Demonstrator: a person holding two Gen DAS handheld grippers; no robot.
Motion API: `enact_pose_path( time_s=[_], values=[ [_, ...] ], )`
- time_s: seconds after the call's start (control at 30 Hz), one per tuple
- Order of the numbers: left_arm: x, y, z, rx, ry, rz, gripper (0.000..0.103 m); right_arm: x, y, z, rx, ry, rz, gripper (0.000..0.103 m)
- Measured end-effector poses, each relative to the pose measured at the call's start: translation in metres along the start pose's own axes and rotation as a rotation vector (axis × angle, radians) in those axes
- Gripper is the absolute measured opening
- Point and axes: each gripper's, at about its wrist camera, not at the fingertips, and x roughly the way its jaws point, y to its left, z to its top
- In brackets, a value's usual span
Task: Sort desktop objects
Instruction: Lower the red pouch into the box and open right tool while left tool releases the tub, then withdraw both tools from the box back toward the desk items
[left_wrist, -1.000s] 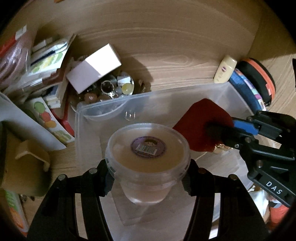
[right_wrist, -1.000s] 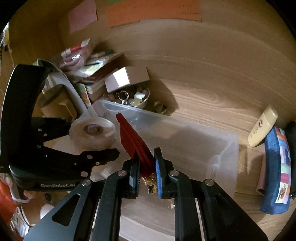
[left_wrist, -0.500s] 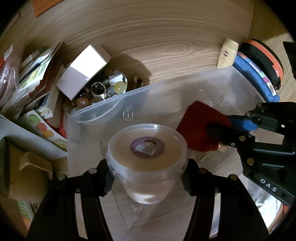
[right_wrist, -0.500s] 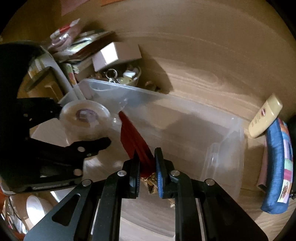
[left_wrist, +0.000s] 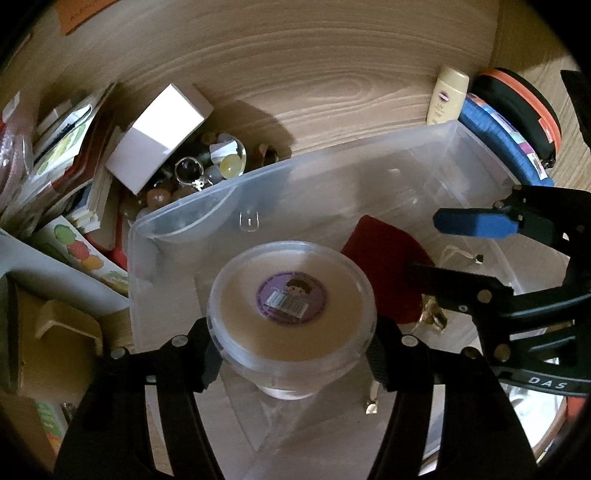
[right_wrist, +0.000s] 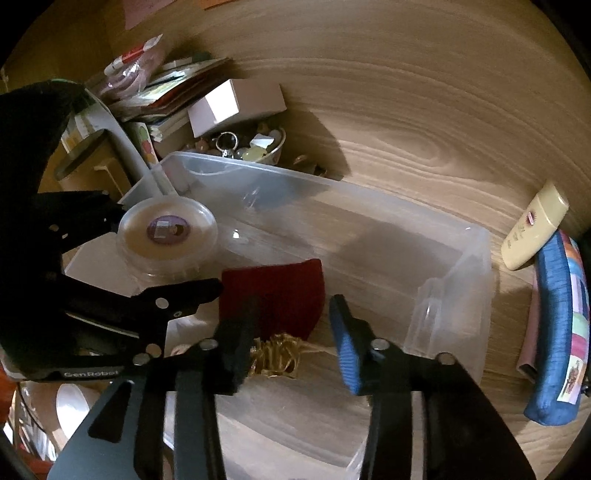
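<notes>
My left gripper (left_wrist: 293, 350) grips a round clear tub (left_wrist: 291, 306) with a cream lid and purple sticker, low inside the clear plastic bin (left_wrist: 369, 173). Its pads still touch the tub's sides while its jaws are opening. My right gripper (right_wrist: 288, 306) hangs over the bin (right_wrist: 476, 258), jaws opening and apart. A red velvet pouch (right_wrist: 273, 295) with gold cord lies loose on the bin floor below and between its fingers. The left wrist view shows the pouch (left_wrist: 384, 258) beside the tub and the right gripper (left_wrist: 424, 245) over it.
Behind the bin's left corner sit a white box (left_wrist: 162, 136), a bowl of trinkets (left_wrist: 207, 170) and a stack of booklets (left_wrist: 66, 147). To the right lie a cream sunscreen tube (right_wrist: 532, 229), a blue patterned pouch (right_wrist: 557, 332) and a black-and-orange case (left_wrist: 517, 110).
The right gripper's jaws have spread apart and let go of the red pouch, which now lies flat on the bin floor. The left gripper still carries the tub, rolled slightly.
</notes>
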Motion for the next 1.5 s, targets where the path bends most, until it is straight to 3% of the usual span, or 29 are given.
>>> enact_pose_path(
  time_s=[0.17,0.3,0.57,0.73,1.1,1.5],
  values=[
    [-0.002,-0.001,-0.003,0.003,0.016,0.002,0.065,-0.003,0.000,0.002,-0.004,-0.004,0.013,0.044],
    [-0.009,-0.002,-0.003,-0.013,-0.002,0.015,0.077,-0.009,-0.004,0.003,-0.011,-0.022,0.030,0.049],
    [-0.032,-0.003,-0.007,-0.012,-0.040,0.038,0.082,-0.024,-0.002,0.006,-0.035,-0.063,0.034,0.056],
    [-0.053,0.002,-0.015,-0.020,-0.084,0.080,0.089,-0.040,0.005,0.004,-0.062,-0.103,0.005,0.074],
    [-0.096,0.002,-0.032,-0.049,-0.153,0.122,0.094,-0.078,0.020,-0.019,-0.125,-0.150,-0.065,0.080],
    [-0.149,-0.009,-0.073,-0.052,-0.274,0.178,0.099,-0.130,0.046,-0.054,-0.146,-0.229,-0.125,0.086]
  ],
)
